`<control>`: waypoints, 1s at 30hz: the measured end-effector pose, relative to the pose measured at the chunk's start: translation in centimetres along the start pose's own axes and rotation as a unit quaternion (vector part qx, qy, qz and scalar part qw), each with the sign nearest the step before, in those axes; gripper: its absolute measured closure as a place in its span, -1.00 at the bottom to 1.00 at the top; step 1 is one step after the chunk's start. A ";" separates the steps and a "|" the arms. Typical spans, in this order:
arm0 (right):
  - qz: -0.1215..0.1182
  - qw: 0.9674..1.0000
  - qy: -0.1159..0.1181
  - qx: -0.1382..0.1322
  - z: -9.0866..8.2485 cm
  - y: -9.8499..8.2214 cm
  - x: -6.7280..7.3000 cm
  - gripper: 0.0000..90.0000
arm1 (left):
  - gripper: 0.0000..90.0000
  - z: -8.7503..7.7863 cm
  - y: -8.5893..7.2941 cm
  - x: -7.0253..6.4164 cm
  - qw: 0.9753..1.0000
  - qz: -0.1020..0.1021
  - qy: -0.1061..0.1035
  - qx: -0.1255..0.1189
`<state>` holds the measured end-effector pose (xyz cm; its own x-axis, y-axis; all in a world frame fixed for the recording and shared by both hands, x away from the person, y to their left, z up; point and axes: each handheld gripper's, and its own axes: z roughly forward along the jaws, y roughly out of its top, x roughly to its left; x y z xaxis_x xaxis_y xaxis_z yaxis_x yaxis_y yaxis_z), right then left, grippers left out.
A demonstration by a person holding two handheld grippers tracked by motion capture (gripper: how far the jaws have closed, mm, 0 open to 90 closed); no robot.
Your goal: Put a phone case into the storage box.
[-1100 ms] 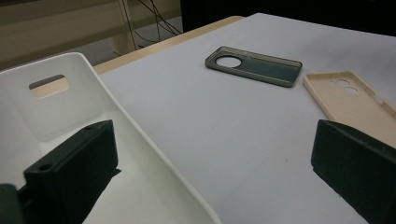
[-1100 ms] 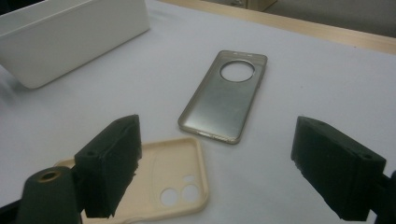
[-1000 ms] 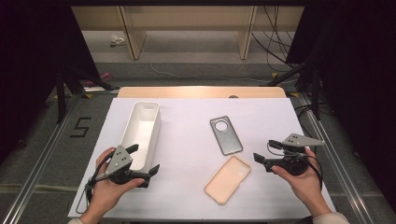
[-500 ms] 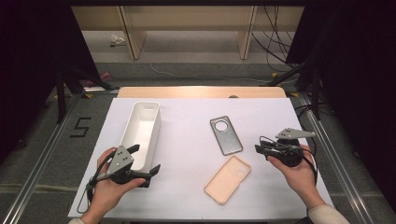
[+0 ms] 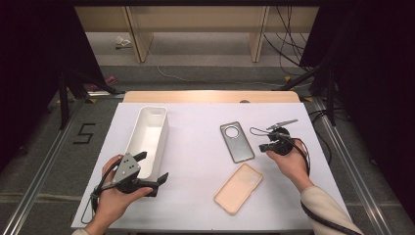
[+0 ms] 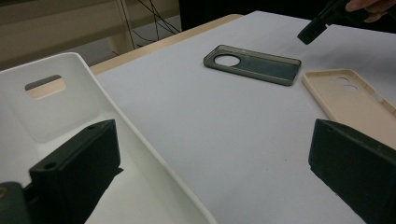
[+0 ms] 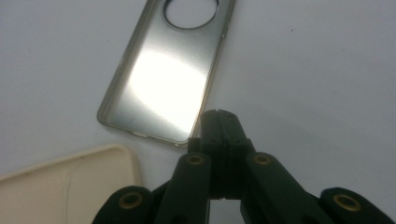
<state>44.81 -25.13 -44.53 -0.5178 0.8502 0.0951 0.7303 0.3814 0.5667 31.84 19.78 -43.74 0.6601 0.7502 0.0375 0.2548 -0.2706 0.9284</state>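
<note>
A grey phone case [image 5: 237,142] [image 6: 254,64] [image 7: 168,79] with a round camera hole lies open side up on the white table mat. A beige phone case [image 5: 239,187] [image 6: 355,100] [image 7: 65,182] lies nearer, also open side up. My right gripper [image 5: 265,146] [image 7: 219,115] is shut with nothing in it, its tip just off the grey case's near right corner. My left gripper [image 5: 152,167] [image 6: 214,128] is open and holds nothing, one jaw over the near end of the white bin [image 5: 161,128] [image 6: 154,168], the other over the mat.
The long white bin stands lengthwise at the left and looks empty. The white mat [image 5: 195,147] covers a wooden table whose far edge [image 5: 210,96] shows. Dark stands and cables [image 5: 298,78] lie on the floor beyond and to the sides.
My right gripper has moved forward and left toward the grey case. The left gripper and both cases have stayed put.
</note>
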 end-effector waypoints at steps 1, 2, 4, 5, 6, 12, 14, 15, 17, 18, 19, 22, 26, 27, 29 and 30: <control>0.005 1.000 0.000 0.014 0.5 0.2 0.0 1.00 | -0.96 0.0 0.0 0.0 1.000 0.000 0.000 0.000; 0.007 1.000 -0.001 0.021 0.9 0.2 -0.1 1.00 | -0.96 0.0 0.0 0.0 1.000 0.000 0.000 0.000; 0.013 0.999 0.001 0.035 1.5 0.4 0.0 1.00 | -0.96 0.0 0.0 0.0 1.000 0.000 -0.001 0.001; 0.012 0.999 0.001 0.039 1.7 0.4 0.0 1.00 | -0.96 0.0 0.0 0.0 1.000 0.001 -0.001 0.001; 0.012 0.999 0.001 0.044 2.0 0.5 0.0 1.00 | -0.96 0.0 0.0 0.0 1.000 0.001 -0.001 0.001; 0.019 0.998 0.003 0.064 2.8 0.8 0.4 1.00 | -0.96 0.0 0.0 0.0 1.000 0.002 -0.001 0.000; 0.018 0.997 0.005 0.068 3.0 0.8 0.6 1.00 | -0.96 0.0 0.0 0.0 1.000 0.002 -0.002 0.000; 0.013 0.998 0.005 0.069 3.2 0.8 0.7 1.00 | -0.96 0.0 0.0 0.0 1.000 0.003 -0.002 0.001; 0.015 0.997 0.006 0.070 3.2 0.9 0.9 1.00 | -0.96 0.0 0.0 -0.1 1.000 0.002 -0.001 0.000; 0.014 0.998 0.008 0.068 3.3 1.0 1.0 1.00 | -0.96 0.0 0.0 -0.1 1.000 0.002 -0.001 0.000; 0.013 0.997 0.009 0.069 3.3 1.0 1.1 1.00 | -0.96 0.0 0.0 -0.1 1.000 0.002 -0.001 0.000; 0.011 0.998 0.008 0.069 3.5 1.1 1.3 1.00 | -0.96 0.0 0.0 -0.1 1.000 0.002 -0.001 0.000; 0.007 0.997 0.012 0.072 3.7 1.4 1.9 1.00 | -0.96 0.0 0.0 -0.1 1.000 0.002 -0.002 0.000; 0.007 0.997 0.012 0.072 3.7 1.4 1.9 1.00 | -0.96 0.0 0.0 -0.1 1.000 0.002 -0.002 0.000; 0.005 0.997 0.014 0.071 3.8 1.5 2.1 1.00 | -0.96 0.0 0.0 0.0 1.000 0.002 -0.001 0.000; 0.003 0.997 0.013 0.072 3.8 1.5 2.1 1.00 | -0.96 0.0 0.0 -0.1 1.000 0.002 -0.002 0.000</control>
<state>46.48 -21.39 -46.59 -0.5236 0.8433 0.1211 0.7889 0.4262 0.4427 31.81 19.73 -43.73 0.6638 0.7469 0.0394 0.2522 -0.2731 0.9283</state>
